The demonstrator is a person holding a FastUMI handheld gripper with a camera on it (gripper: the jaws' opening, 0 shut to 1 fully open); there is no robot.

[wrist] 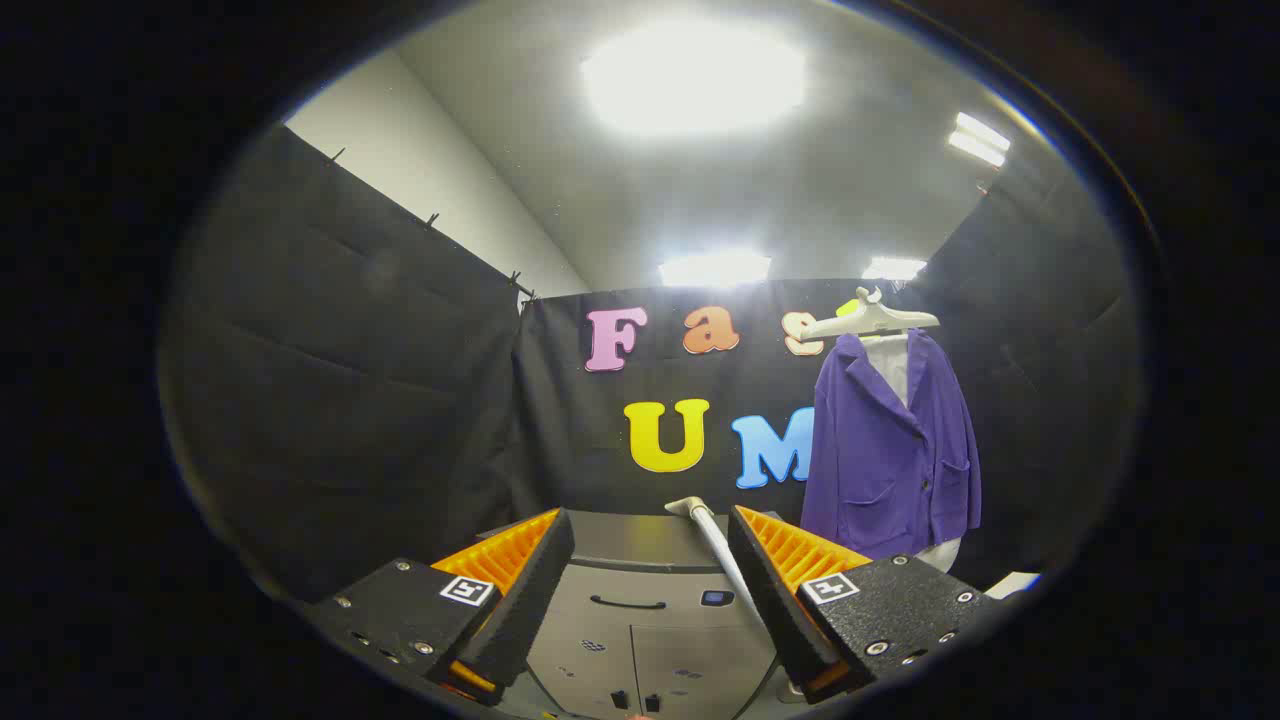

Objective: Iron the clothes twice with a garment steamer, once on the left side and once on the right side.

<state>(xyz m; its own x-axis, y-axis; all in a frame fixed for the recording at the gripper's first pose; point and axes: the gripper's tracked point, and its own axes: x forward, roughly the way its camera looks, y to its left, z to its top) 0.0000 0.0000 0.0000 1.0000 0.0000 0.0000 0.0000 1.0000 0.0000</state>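
Black cloth walls (350, 400) enclose a grey cabinet (640, 610) under bright ceiling lights (695, 80).

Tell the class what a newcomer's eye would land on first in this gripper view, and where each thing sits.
The purple jacket stands out first, hanging on a pale hanger over a white garment, beyond the fingers and off to their right. Nearer, the gripper is open, its fingers spread wide with nothing pressed between them. In the gap, close to the right finger, rises the steamer's pale head and wand, above a grey cabinet.

Test booth w/ black cloth walls (350, 400)
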